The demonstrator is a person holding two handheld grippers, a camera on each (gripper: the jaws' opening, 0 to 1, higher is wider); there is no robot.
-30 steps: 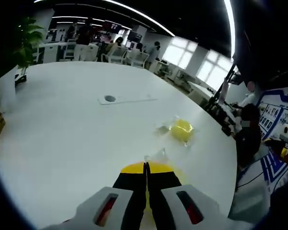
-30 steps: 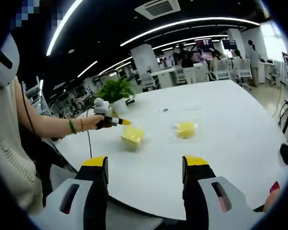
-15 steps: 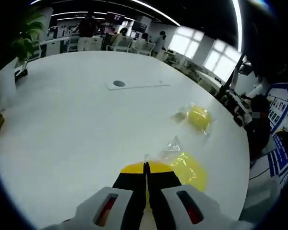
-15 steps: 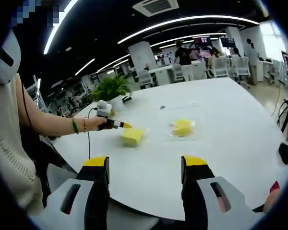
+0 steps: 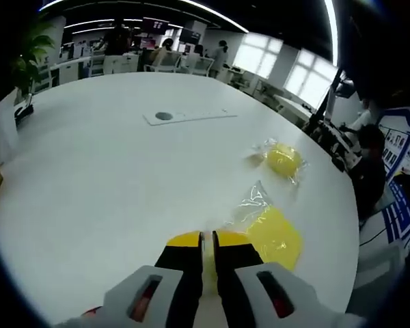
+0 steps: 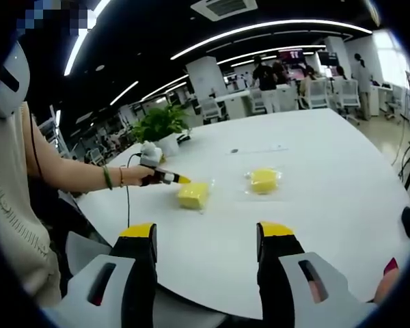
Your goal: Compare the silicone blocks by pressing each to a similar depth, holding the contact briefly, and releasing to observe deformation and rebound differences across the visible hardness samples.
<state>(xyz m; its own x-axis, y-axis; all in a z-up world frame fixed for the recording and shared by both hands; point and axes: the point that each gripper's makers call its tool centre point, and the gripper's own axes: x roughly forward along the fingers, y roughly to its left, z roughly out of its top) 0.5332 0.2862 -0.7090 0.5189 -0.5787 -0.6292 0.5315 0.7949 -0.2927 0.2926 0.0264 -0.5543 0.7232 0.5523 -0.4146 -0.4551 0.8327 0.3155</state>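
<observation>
In the left gripper view, your left claw (image 5: 207,240) has its jaws nearly pressed together, a thin slit between them, tips just beside the nearer wrapped yellow silicone block (image 5: 275,232) on the white desk (image 5: 102,178). The second wrapped block (image 5: 284,158) lies farther off.

In the right gripper view, your right claw (image 6: 207,236) is spread wide and pinches nothing. Across the desk, the left claw's tip touches the nearer block's edge; a potted plant (image 6: 159,127) stands behind.
</observation>
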